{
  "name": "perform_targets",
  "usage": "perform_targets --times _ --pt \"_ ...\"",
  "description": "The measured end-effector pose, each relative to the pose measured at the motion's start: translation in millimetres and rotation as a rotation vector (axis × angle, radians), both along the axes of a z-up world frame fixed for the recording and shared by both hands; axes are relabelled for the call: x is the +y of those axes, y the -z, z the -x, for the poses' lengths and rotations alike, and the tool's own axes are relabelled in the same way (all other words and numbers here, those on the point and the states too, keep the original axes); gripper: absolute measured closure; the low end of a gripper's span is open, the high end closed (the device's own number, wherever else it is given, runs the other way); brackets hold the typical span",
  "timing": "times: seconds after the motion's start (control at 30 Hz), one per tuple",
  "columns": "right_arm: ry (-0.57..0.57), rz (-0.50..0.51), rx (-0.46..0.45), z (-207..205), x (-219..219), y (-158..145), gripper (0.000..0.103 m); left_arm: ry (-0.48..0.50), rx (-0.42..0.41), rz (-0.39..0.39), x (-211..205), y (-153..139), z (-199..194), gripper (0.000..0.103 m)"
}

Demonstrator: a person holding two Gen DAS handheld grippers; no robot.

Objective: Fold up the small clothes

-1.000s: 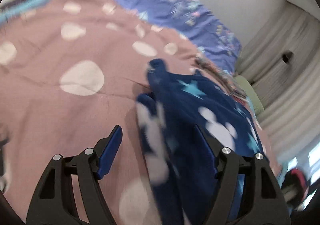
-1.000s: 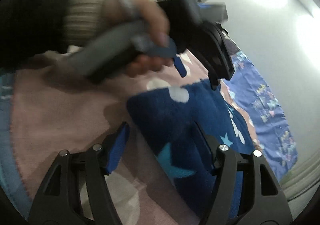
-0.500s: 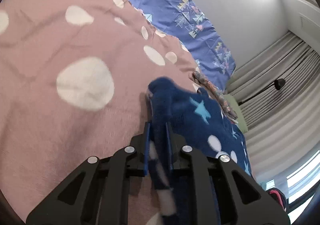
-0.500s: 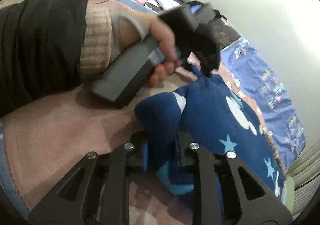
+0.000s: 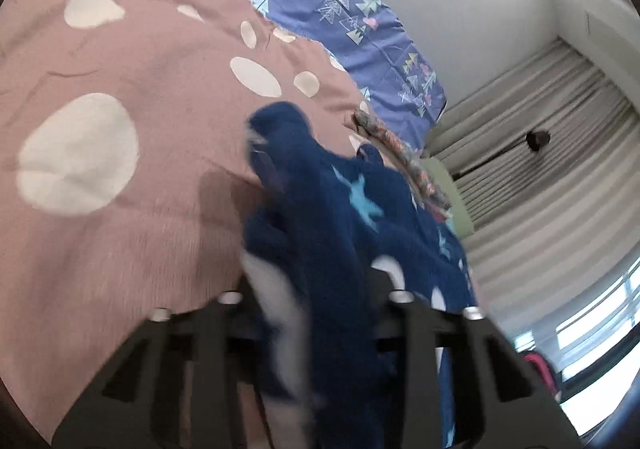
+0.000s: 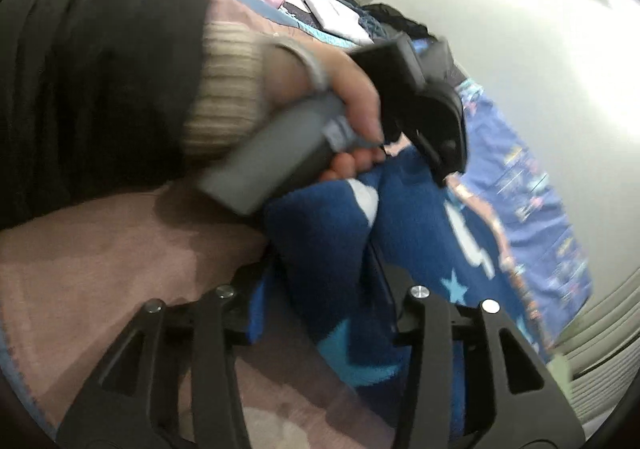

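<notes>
Presently both the left gripper [image 5: 312, 289] and right gripper [image 6: 324, 289], jaws just reopening slightly, hold bunched edges of the navy garment [image 5: 352, 217], lower centre of frame; folding appears barely begun.

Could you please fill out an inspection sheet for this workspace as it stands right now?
Surface: pink blanket with pale spots.
Job's things: navy fleece garment with stars, bunched, one edge raised.
Clutter: purple patterned sheet beyond the blanket; white folded items far off in the right wrist view.
Grippers: left gripper has fleece bunched between its fingers; right gripper likewise; both have just been opening slightly. The hand holding the left gripper shows in the right wrist view.
Cables: nothing seen.
Surroundings: white wall, grey curtains, bright window at lower right.
</notes>
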State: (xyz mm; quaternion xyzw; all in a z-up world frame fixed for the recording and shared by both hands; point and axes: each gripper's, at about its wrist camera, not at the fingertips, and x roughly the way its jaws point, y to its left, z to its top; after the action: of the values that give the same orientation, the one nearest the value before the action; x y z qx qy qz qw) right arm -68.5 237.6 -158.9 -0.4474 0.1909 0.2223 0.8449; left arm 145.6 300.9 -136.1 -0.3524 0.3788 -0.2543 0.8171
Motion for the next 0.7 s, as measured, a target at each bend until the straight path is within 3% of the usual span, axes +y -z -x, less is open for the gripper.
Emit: perform_targets --times 0.03,0.13,0.2,0.27,0.4,0.53,0.57,0.6,0.63,0.7 --pt "0.0 0.003 -0.005 -4 2 1 0.079 -0.003 -0.006 0.007 2 0 -2 0.078" --pt "0.006 -0.089 0.09 -8 -7 -16 0.084 -0.032 -0.064 -0.029 1 -1 7 0.08" --pt "0.02 -0.168 0.151 -10 -16 -25 0.082 -0.045 -0.067 -0.056 0 -3 11 0.08" --pt "0.033 -0.18 0.2 -15 -24 -22 0.066 -0.046 -0.049 -0.084 -3 -2 11 0.078" --pt "0.084 -0.339 0.233 -3 -68 -52 0.063 -0.052 -0.031 -0.067 1 2 8 0.07" --pt "0.384 -0.594 0.104 -11 -161 -99 0.061 -0.124 -0.041 -0.241 -7 -13 18 0.054" --pt "0.47 -0.644 0.083 -17 -184 -103 0.06 -0.163 -0.05 -0.319 -11 -20 24 0.044" --pt "0.546 -0.679 0.083 -24 -203 -102 0.06 -0.189 -0.057 -0.371 -12 -24 29 0.04" --pt "0.631 -0.678 0.137 -39 -221 -91 0.06 -0.207 -0.074 -0.422 -15 -29 35 0.04" --pt "0.661 -0.699 0.369 -64 -243 -53 0.059 -0.203 -0.09 -0.429 -14 -31 44 0.036"
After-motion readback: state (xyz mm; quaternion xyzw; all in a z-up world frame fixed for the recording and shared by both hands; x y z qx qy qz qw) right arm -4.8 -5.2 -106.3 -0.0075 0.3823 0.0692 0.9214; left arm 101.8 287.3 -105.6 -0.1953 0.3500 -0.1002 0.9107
